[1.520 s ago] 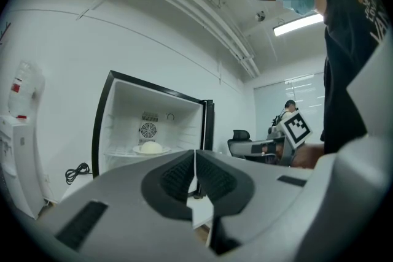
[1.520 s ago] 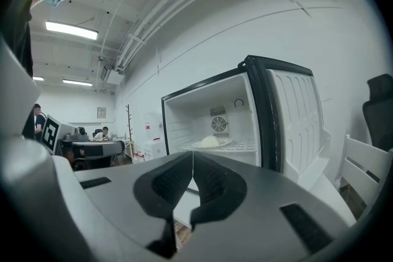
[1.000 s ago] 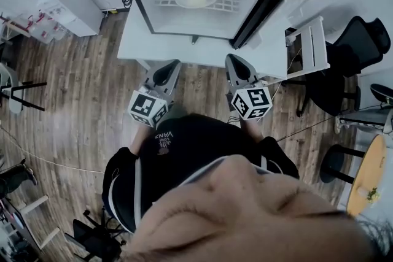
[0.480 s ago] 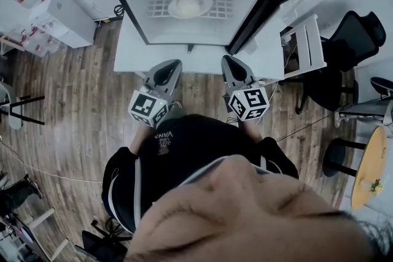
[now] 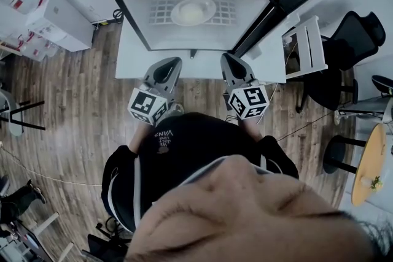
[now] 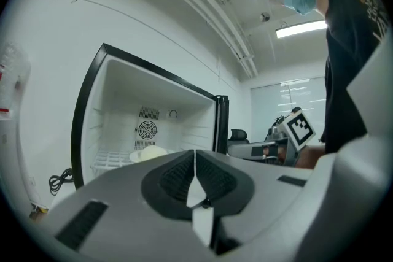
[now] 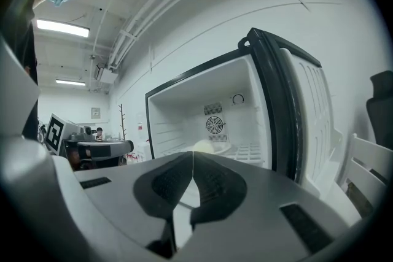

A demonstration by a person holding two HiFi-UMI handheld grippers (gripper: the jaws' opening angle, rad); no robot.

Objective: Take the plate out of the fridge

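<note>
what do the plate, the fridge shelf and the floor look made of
Plate: pale, smooth, likely ceramic or plastic; can't tell which.
Shelf: white coated wire, shown by its open grid.
Floor: wood-look planks, matte, with visible grain and seams; real wood or laminate.

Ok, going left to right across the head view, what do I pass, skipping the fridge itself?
white cabinet → left gripper → right gripper → white chair → black office chair

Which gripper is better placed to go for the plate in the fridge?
Right, marginally: the plate lies almost straight ahead of the right gripper; the left gripper sees it off to one side. Both shut.
</note>
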